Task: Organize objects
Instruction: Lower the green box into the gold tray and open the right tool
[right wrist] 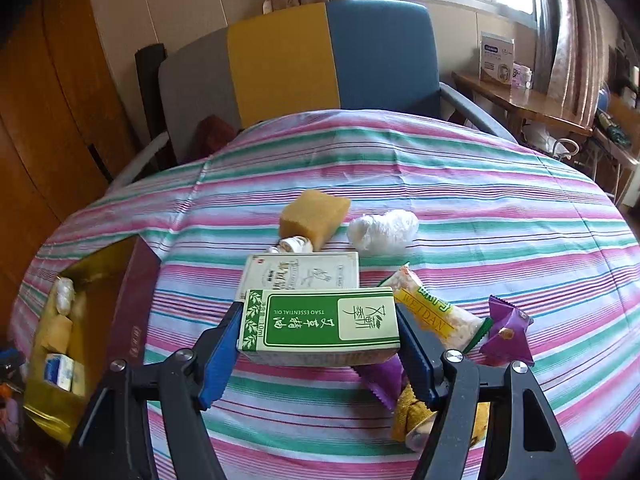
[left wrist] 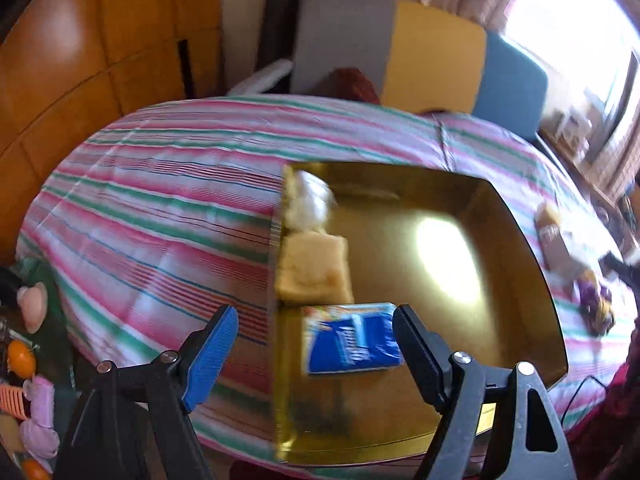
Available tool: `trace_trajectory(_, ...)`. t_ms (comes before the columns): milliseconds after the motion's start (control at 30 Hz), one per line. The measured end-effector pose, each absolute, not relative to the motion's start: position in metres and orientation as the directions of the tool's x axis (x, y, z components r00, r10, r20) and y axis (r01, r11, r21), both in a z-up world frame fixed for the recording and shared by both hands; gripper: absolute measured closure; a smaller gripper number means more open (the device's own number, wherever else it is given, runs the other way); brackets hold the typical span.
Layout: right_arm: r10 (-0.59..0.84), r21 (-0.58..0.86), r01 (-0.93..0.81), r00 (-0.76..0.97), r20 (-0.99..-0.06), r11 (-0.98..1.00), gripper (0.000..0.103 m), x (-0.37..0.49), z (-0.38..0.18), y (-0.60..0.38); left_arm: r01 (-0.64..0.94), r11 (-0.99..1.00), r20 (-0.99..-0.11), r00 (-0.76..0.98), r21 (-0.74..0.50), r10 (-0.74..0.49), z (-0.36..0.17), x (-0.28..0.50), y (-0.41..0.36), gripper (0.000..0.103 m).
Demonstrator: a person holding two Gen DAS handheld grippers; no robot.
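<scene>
In the right wrist view my right gripper (right wrist: 318,320) is shut on a green and white essential-oil box (right wrist: 320,332), its pads pressing on the two short ends. The box hangs just above a flat white box (right wrist: 304,274) on the striped tablecloth. In the blurred left wrist view my left gripper (left wrist: 316,316) is open over the near left corner of a gold box (left wrist: 520,240), nothing between its fingers. Inside that box, along its left wall, lie a blue tissue pack (left wrist: 352,340), a yellow sponge (left wrist: 314,268) and a white plastic wad (left wrist: 308,204).
On the cloth beyond my right gripper lie a brown sponge (right wrist: 316,210), a white plastic wad (right wrist: 382,230), a yellow snack packet (right wrist: 436,312) and purple packets (right wrist: 506,332). The gold box (right wrist: 96,264) stands at the table's left. A grey, yellow and blue chair (right wrist: 280,60) stands behind.
</scene>
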State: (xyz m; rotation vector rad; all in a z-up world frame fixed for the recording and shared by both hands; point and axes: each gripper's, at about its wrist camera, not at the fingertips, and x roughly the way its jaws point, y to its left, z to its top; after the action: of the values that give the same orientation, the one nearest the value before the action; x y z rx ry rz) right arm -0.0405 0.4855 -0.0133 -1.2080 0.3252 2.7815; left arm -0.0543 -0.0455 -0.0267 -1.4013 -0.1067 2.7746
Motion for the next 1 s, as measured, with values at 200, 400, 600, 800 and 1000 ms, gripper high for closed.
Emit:
trace_trajectory(200,-0.149,0.211,-0.009,-0.676,-0.722,-0.977,0.031,-0.028,0.017,0.405,0.083,-0.988,-0.796,-0.603,-0.131,0.055,-0.028,-0.05,-0.081,0.022)
trace_trajectory(400,-0.391,0.261,0.301,-0.561,-0.73,-0.917,0.03,-0.019,0.019,0.267,0.099,-0.981,-0.789,-0.611,-0.164,0.07,-0.033,-0.04,-0.092,0.022)
trace_trajectory(600,-0.442,0.301,0.372,-0.391,-0.807,-0.878,0.03,-0.029,-0.03,0.173,0.128,-0.974,-0.784,-0.617,-0.189,0.071,-0.033,-0.034,-0.11,0.022)
trace_trajectory(800,-0.506,0.407,0.362,-0.241,-0.828,-0.839,0.017,-0.036,-0.059,0.132,0.169,-0.963,-0.79,-0.61,-0.212,0.066,-0.04,-0.031,-0.129,0.022)
trace_trajectory(1000,-0.618,0.558,0.296,-0.17,-0.768,-0.775,0.013,-0.041,-0.071,0.127,0.171,-0.959,-0.787,-0.613,-0.225,0.076,-0.044,-0.03,-0.134,0.022)
